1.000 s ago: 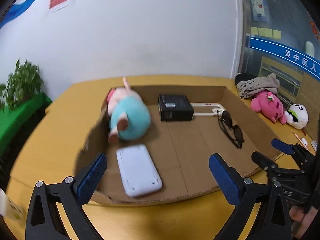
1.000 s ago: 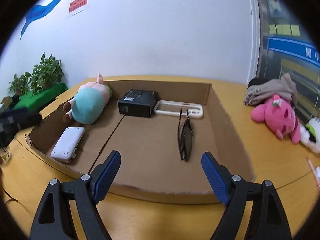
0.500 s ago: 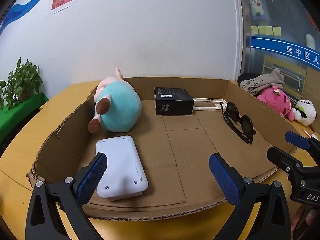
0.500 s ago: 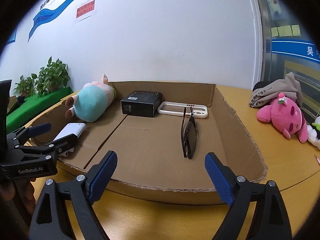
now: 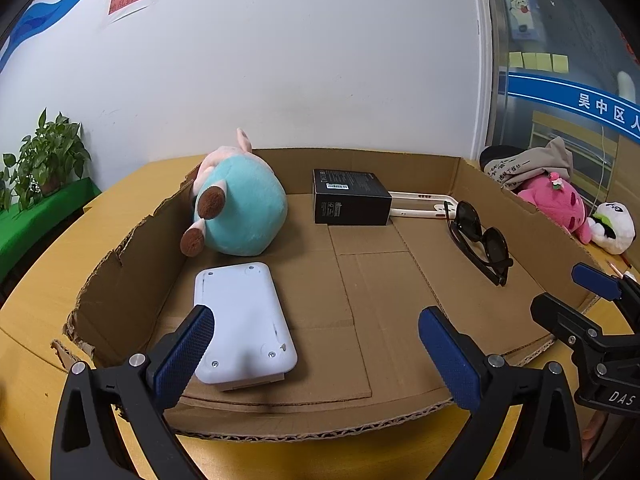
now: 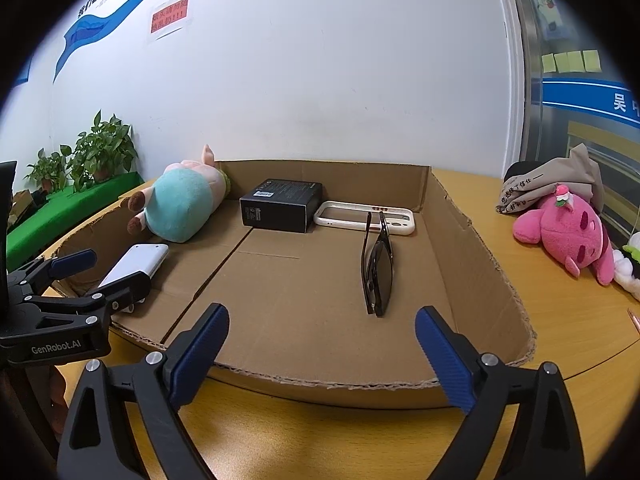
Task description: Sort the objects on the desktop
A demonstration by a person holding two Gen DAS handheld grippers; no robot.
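1. I am guiding two hand-held grippers at the near edge of a shallow cardboard tray [image 5: 120, 280] that lies on a yellow table [image 6: 560, 344].

2. The left gripper [image 5: 316, 344] has its blue-padded fingers spread wide and holds nothing. It hovers over the tray's near-left corner, with its left pad just above a white flat device [image 5: 244, 320] lying face down.

3. The right gripper [image 6: 320, 348] is also spread wide and empty, just outside the tray's near wall, facing a pair of black sunglasses [image 6: 378, 272] in the tray's right half.

4. My judgement: most of the sorting looks done — five things already lie in the tray — and I am between picks. The likely next move is to reach out to the toys to the right of the tray, close on one and carry it over the tray wall.

5. Counted inside the tray: one teal and pink plush pig [image 5: 236, 208] against the left wall, one black box [image 5: 350, 202] near the far wall, one white phone case [image 6: 364, 218] beside the box, one pair of sunglasses, one white device.

6. Counted outside the tray, to its right: one pink plush toy [image 6: 568, 236], one white and black plush toy [image 5: 612, 228], and one grey cloth bundle [image 6: 552, 188] behind them — all well apart from both grippers.
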